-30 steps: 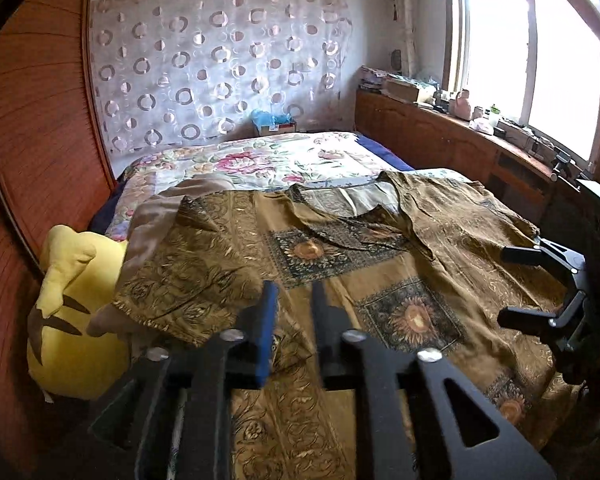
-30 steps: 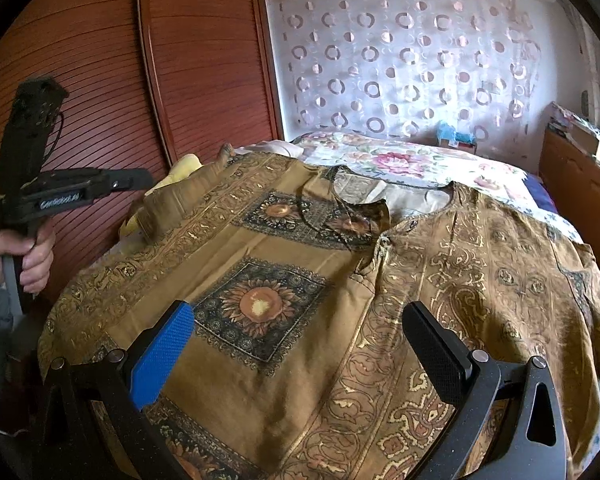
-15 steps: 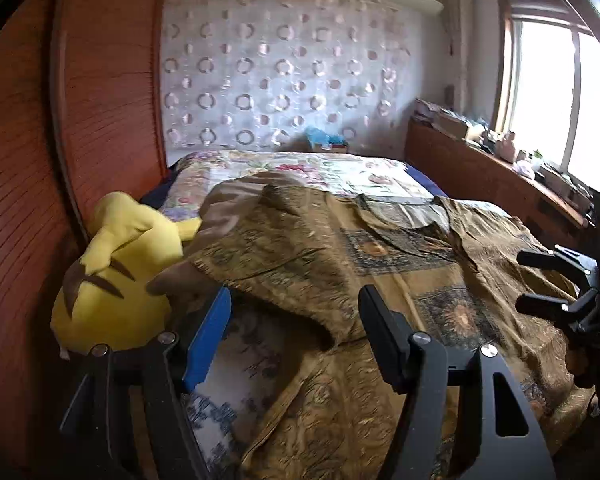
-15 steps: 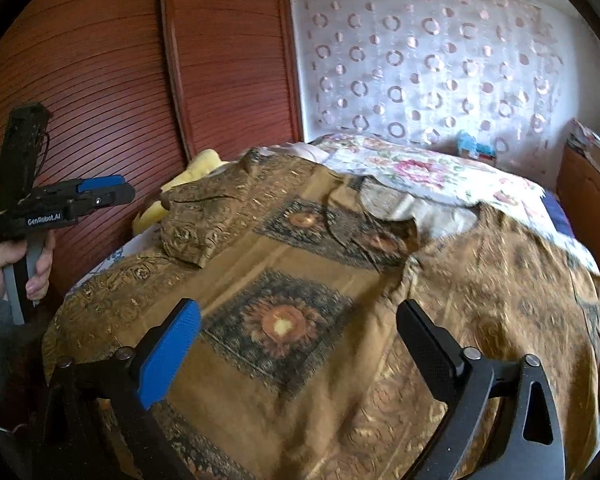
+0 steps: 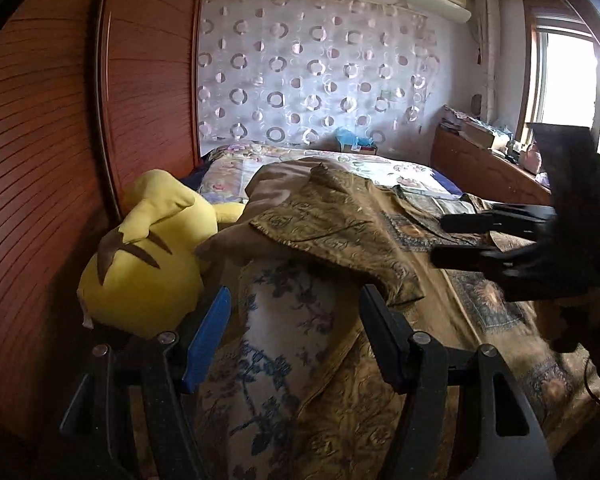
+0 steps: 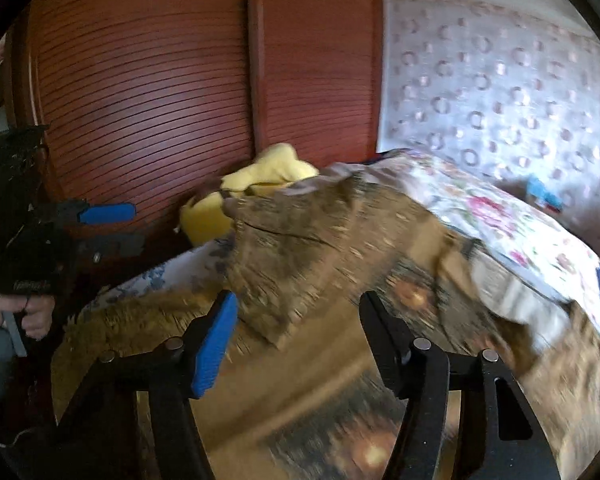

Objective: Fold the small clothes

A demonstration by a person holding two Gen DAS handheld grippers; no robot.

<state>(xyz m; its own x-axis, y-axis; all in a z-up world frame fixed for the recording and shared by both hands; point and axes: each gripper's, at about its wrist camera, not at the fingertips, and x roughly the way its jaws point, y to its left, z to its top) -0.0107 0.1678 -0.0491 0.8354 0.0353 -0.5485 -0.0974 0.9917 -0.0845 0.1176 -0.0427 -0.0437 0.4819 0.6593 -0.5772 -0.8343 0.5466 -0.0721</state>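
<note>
Shirt (image 5: pixel 380 240) is lying spread on the bed (image 5: pixel 284 320), its sleeve folded inward. My left tool (image 5: pixel 294 340) is hanging spread, gripping nothing; my right tool (image 6: pixel 296 340) is closing on nothing. Snagging that loose sleeve risks undoing the fold.

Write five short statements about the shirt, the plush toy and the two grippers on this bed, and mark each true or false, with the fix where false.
1. A yellow plush toy lies between the wooden wardrobe and the brown patterned shirt. True.
2. The left gripper is clamped on the shirt's hem. False: its jaws stand apart with nothing pinched.
3. One sleeve of the shirt is folded in over its body. True.
4. The right gripper holds the toy. False: its jaws are closing and grip nothing; the shirt lies below them.
5. The shirt lies on a bare wooden floor. False: it lies on a floral bedspread.
</note>
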